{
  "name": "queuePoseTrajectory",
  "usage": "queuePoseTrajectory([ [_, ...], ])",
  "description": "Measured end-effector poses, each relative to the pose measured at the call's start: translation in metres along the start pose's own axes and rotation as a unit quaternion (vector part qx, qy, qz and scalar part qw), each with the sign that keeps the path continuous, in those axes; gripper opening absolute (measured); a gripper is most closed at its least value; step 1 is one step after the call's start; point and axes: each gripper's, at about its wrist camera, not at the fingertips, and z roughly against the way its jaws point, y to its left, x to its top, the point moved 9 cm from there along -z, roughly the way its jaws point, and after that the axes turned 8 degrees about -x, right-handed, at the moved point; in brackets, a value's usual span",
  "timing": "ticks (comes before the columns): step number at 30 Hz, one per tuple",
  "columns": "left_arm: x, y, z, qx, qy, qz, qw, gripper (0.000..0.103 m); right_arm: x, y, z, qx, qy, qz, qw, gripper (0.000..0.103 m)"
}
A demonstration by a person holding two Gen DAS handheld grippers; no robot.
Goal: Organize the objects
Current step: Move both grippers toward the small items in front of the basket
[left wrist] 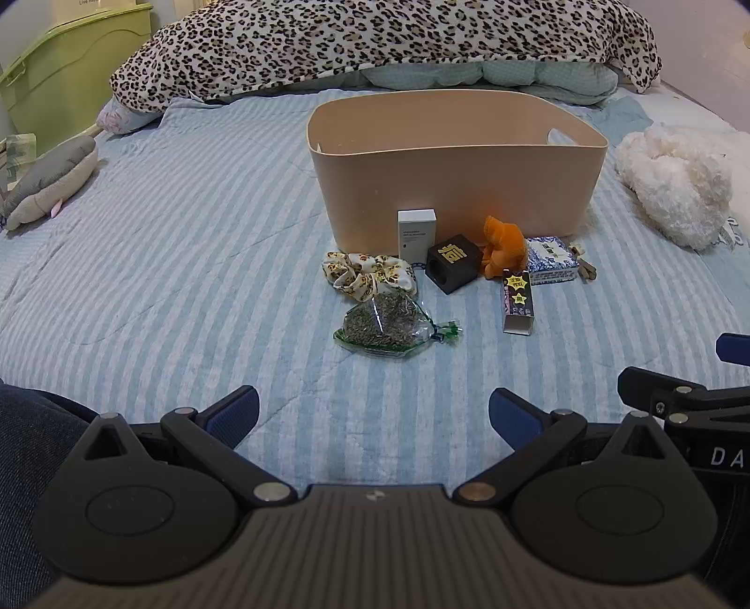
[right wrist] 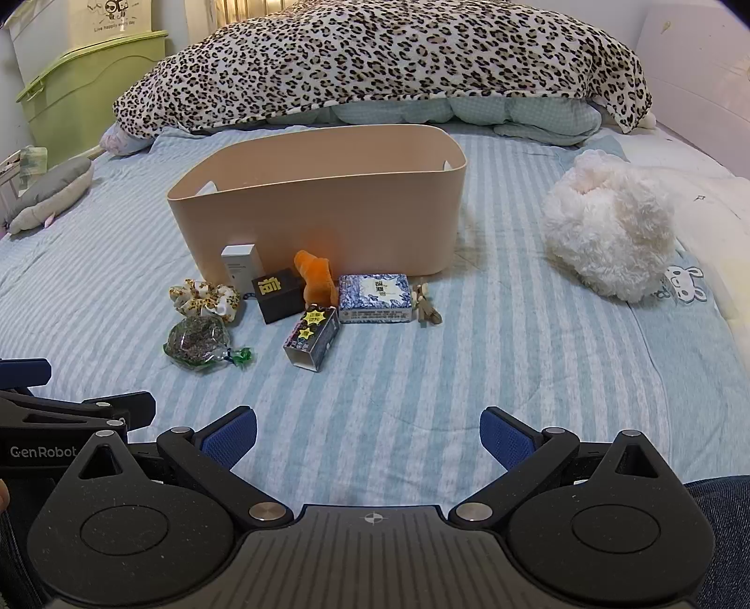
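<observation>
A beige plastic bin (left wrist: pixel 450 187) (right wrist: pixel 328 211) stands on the striped bed. In front of it lie a white box (left wrist: pixel 416 234) (right wrist: pixel 241 268), a leopard scrunchie (left wrist: pixel 368 276) (right wrist: pixel 204 297), a bag of dried herbs (left wrist: pixel 384 328) (right wrist: pixel 199 344), a black cube box (left wrist: pixel 452 262) (right wrist: pixel 276 293), an orange plush toy (left wrist: pixel 505 246) (right wrist: pixel 316 276), a starred carton (left wrist: pixel 517 302) (right wrist: pixel 313 337), a blue-white box (left wrist: pixel 551 260) (right wrist: pixel 375 297) and a small wooden figure (right wrist: pixel 426 307). My left gripper (left wrist: pixel 373 414) and right gripper (right wrist: pixel 368 433) are open, empty, and well short of the items.
A leopard-print duvet (left wrist: pixel 375 42) lies behind the bin. A white fluffy plush (right wrist: pixel 609 234) sits to the right, a grey plush (left wrist: pixel 51 187) to the left. A green storage box (left wrist: pixel 70 70) stands beside the bed at far left.
</observation>
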Motion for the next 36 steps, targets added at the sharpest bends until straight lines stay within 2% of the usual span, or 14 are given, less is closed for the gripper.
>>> queuePoseTrajectory([
  [36, 0.0085, 0.0078, -0.0043, -0.001, -0.002, 0.013, 0.9999, 0.103, 0.0064, -0.0024, -0.004, 0.0, 0.004, -0.005, 1.0, 0.103],
])
